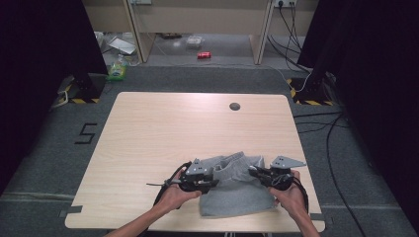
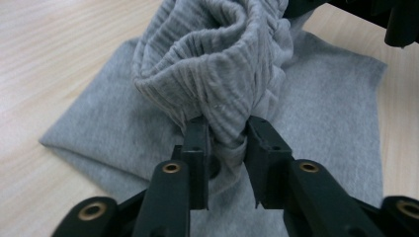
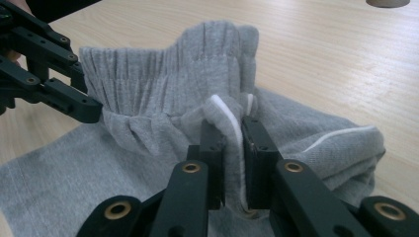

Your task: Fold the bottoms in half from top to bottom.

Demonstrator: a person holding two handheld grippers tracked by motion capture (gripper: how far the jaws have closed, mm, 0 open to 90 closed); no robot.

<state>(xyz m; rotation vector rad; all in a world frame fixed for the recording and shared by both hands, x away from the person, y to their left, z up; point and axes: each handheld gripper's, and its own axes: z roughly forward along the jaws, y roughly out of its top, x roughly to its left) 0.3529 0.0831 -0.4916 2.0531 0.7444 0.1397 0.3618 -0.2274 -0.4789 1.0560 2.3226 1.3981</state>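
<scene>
Both tongs, left & right, pinch the grey shorts' waistband at the counter's near edge w/ jaws barely apart, so imo bunched rib could slip out.

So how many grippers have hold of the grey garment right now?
2. The left gripper pinches the ribbed waistband at the grey garment's left; the right gripper pinches its right edge.
</scene>
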